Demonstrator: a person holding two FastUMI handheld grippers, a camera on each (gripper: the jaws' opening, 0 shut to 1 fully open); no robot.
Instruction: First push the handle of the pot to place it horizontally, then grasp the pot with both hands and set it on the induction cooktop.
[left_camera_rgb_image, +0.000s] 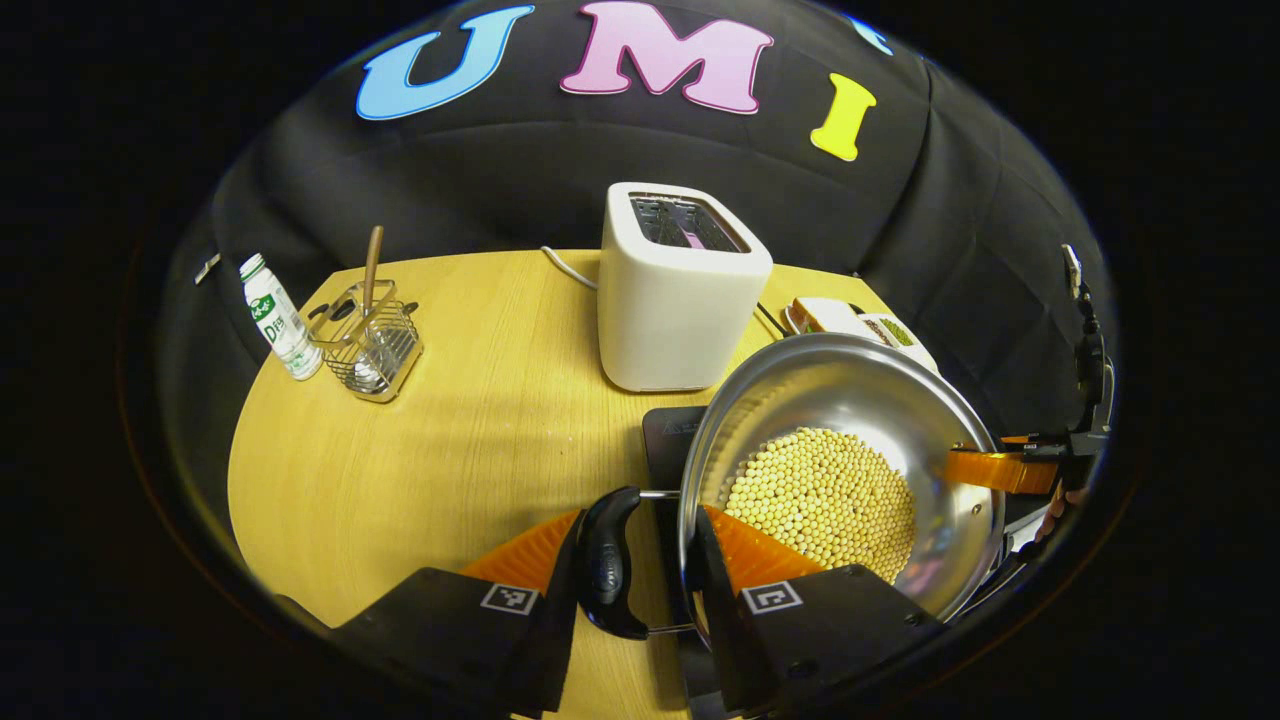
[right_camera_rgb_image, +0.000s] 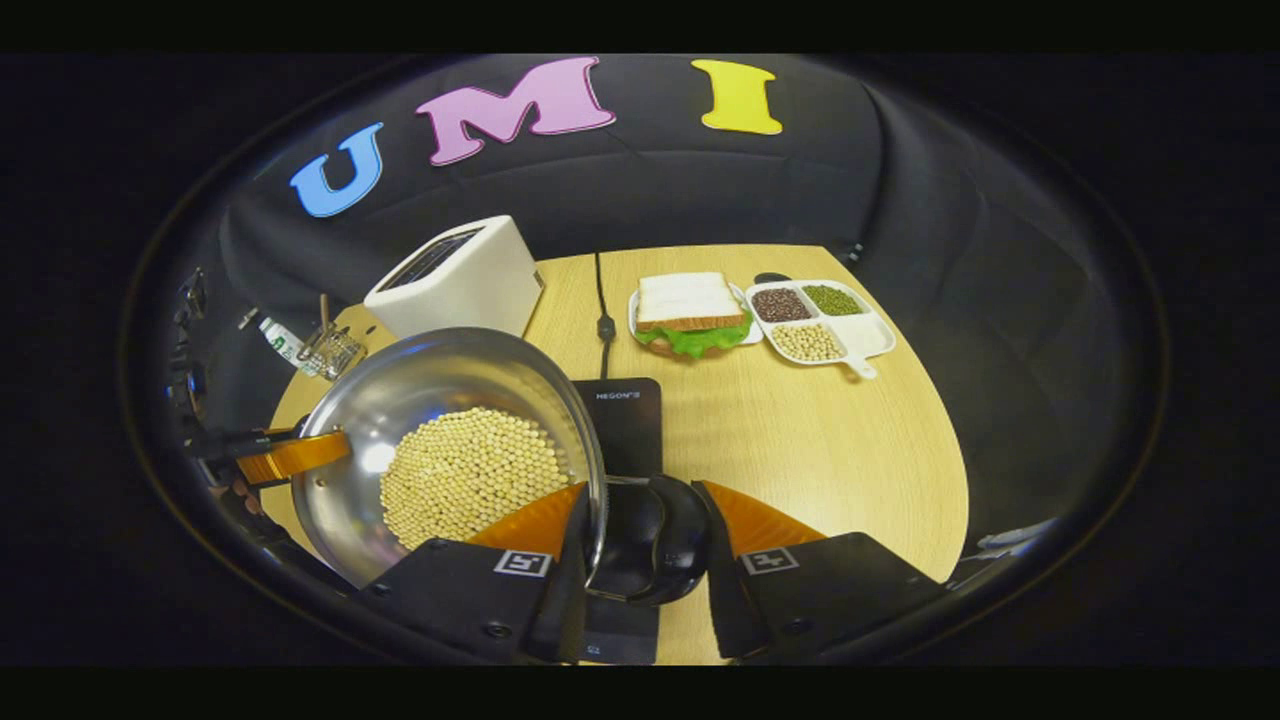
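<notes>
My left claw (left_camera_rgb_image: 640, 560) and right claw (right_camera_rgb_image: 640, 545) each pinch a pot (left_camera_rgb_image: 850, 400) handle; the pot hides most of the cooktop (right_camera_rgb_image: 625, 420). Counter (right_camera_rgb_image: 840, 440) beyond lies open.

Black cloth wall (left_camera_rgb_image: 560, 170) behind wooden table (left_camera_rgb_image: 480, 420).

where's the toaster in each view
Left gripper view: toaster stands at upper centre, behind the pot.
Right gripper view: toaster sits upper left, again behind the pot.
Shared landmark: the pot of beans, just in front of the toaster in both.
</notes>
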